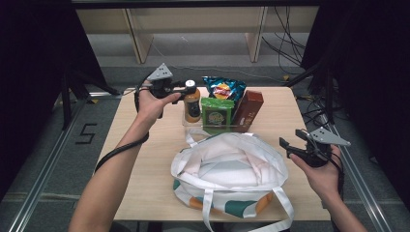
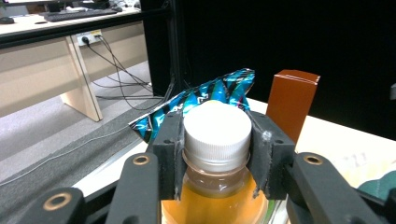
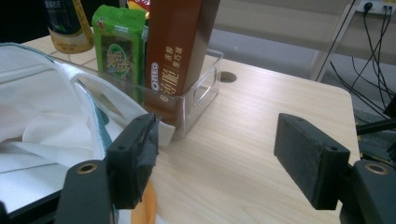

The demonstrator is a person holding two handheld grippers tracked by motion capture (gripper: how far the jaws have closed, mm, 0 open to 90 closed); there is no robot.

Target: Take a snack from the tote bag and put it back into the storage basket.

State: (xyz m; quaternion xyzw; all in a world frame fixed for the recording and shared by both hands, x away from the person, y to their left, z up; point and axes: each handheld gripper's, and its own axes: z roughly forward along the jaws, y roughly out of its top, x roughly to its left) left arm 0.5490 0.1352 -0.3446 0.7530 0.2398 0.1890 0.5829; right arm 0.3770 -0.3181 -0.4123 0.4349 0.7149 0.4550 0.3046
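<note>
Beyond the left gripper (image 1: 185, 88), a grey floor (image 1: 203, 48), pale desk legs (image 1: 138, 41) and black cables (image 1: 285, 48); dark curtains flank both sides.

From above the near edge we look forward and down on the whole table (image 1: 145, 159). Riding the left tool (image 2: 215, 154), we sit very close, facing a blue chip bag (image 2: 219, 91) and brown box (image 2: 292, 102) at one o'clock. The right tool's (image 3: 224, 168) camera looks low across the table at that same box (image 3: 180, 46).
</note>
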